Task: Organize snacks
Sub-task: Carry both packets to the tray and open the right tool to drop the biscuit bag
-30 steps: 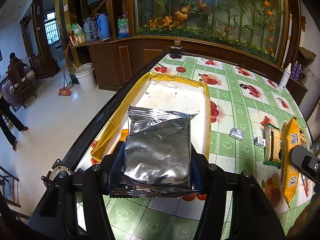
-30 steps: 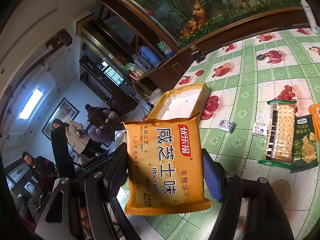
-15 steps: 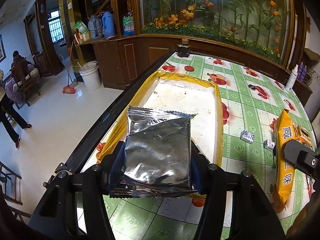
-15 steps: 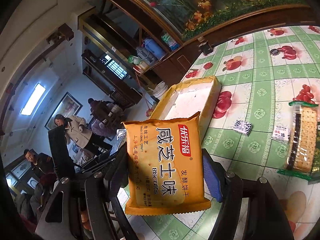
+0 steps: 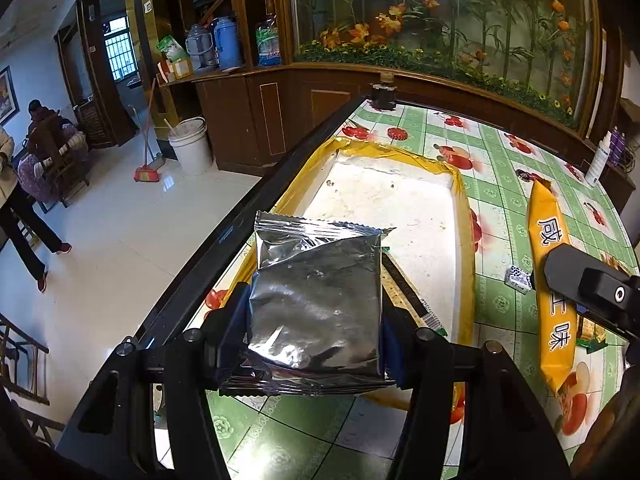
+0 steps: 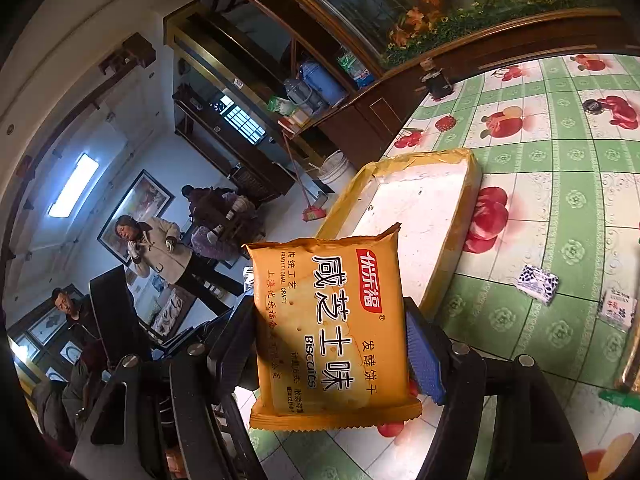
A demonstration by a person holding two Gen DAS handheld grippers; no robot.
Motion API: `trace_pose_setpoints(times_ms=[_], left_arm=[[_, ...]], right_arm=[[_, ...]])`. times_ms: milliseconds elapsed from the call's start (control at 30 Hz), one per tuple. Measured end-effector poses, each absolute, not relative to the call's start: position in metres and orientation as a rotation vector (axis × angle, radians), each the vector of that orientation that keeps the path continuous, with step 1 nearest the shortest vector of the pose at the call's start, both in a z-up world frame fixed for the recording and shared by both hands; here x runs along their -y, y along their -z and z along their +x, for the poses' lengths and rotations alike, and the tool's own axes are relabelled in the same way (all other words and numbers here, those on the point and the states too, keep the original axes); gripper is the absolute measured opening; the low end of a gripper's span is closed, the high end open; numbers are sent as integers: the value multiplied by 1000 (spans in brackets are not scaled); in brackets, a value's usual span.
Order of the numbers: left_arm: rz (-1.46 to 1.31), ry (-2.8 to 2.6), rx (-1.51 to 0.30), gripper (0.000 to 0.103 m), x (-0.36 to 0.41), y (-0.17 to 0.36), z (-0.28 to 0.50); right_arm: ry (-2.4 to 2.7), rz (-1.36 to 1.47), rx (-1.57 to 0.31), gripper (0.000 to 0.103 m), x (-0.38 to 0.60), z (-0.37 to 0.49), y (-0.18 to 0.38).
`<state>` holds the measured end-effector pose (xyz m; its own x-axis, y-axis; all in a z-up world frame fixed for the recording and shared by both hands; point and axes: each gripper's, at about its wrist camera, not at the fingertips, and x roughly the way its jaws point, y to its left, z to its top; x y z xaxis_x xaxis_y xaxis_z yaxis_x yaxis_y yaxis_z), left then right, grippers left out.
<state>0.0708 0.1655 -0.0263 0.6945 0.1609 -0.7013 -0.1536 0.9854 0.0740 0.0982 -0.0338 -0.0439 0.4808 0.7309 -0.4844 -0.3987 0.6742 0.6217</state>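
Orange packet point(image 6: 328, 328) nearer yellow-rimmed tray point(image 5: 466, 280).

Green-checked table point(image 5: 496, 184): yellow-rimmed tray point(image 5: 464, 240), small wrapped sweets point(image 6: 538, 282).

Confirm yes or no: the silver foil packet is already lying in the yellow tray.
No: the left gripper holds the silver foil packet above the yellow tray.

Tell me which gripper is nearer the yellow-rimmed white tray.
Left. The left gripper, shut on a silver foil packet, hangs at the yellow-rimmed white tray's near end. The right gripper, gripping an orange biscuit packet, sits off beside it.
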Motion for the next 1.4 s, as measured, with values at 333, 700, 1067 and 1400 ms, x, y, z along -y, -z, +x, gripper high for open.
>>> trace_pose_setpoints(times_ms=[333, 700, 1067, 1400], left_arm=[[12, -180, -814, 57, -171, 36, 84], [30, -184, -847, 57, -172, 48, 109], [-76, -121, -1022, 57, -184, 80, 168], [-67, -131, -1034, 58, -185, 76, 160]], right_arm=[[-709, 457, -840, 71, 22, 122, 55], [-679, 394, -870, 71, -1, 167, 70], [-556, 186, -891, 71, -31, 211, 84], [-521, 75, -879, 71, -44, 213, 82]])
